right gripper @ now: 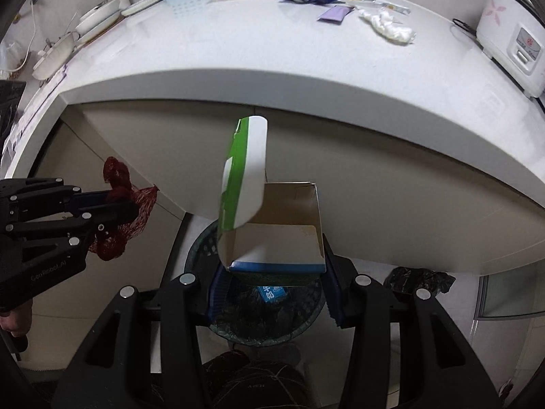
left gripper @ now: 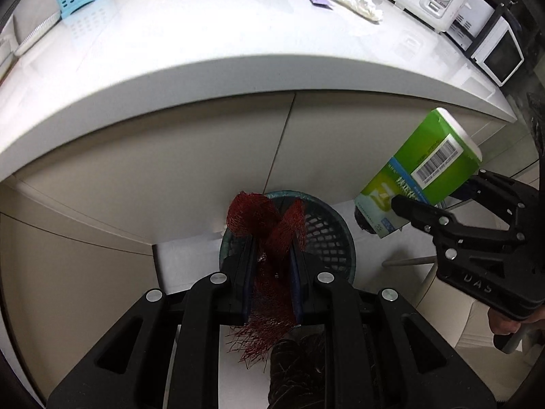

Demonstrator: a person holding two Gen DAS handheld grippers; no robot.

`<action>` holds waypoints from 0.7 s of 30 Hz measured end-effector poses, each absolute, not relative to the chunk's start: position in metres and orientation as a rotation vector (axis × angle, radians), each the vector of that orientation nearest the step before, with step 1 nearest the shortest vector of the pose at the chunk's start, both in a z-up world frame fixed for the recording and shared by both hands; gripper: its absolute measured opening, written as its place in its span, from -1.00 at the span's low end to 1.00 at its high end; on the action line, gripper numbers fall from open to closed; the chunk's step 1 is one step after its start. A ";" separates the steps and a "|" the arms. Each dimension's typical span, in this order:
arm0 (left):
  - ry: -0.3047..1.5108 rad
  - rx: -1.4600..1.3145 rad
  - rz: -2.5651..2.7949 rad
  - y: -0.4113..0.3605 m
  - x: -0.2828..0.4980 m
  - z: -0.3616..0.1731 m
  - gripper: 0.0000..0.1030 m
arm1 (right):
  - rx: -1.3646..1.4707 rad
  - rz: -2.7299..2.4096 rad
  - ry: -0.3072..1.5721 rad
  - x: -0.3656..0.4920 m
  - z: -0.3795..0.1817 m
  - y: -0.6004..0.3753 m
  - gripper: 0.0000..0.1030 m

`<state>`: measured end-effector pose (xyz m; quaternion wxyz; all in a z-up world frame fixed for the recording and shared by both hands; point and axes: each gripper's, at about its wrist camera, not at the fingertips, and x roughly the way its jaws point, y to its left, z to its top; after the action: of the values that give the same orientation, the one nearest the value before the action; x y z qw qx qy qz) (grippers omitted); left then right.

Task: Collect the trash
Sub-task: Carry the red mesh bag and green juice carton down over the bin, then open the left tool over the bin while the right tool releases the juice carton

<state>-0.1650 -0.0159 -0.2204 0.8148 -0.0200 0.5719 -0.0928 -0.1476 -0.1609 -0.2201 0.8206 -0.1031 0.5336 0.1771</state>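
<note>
left fingers (left gripper: 296, 266) pinch crumpled red mesh netting (left gripper: 269, 225), right gripper (right gripper: 272, 272) clamps a green cardboard box (right gripper: 272, 238) (flap open) over round bin (right gripper: 306, 313).

Dark red mesh netting (left gripper: 269, 238) sits between the black left gripper (left gripper: 272, 255) pads; ahead of it, a dark green perforated wastebasket (left gripper: 327, 225). The black right gripper (right gripper: 272, 272) holds a green, white and blue carton (right gripper: 272, 231) with a brown inside

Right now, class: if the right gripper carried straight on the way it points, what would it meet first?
Most likely the lined waste basket below the right gripper, which holds the green box; depth is unclear.
</note>
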 end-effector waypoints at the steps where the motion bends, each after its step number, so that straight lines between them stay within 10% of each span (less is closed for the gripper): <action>1: 1.224 -0.045 -0.194 -0.016 -0.165 -0.223 -0.68 | -0.222 0.381 1.147 -0.148 -0.225 -0.161 -0.13; 9: 1.263 -0.052 -0.177 -0.020 -0.173 -0.238 -0.68 | -0.224 0.414 1.171 -0.149 -0.241 -0.157 -0.06; 21: 1.294 -0.055 -0.190 -0.026 -0.164 -0.251 -0.68 | -0.177 0.346 1.118 -0.154 -0.227 -0.176 0.67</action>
<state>-0.1642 -0.0262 -0.2506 0.7934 -0.0258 0.6017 -0.0883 -0.1542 -0.1763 -0.2265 0.8299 -0.0833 0.5270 0.1628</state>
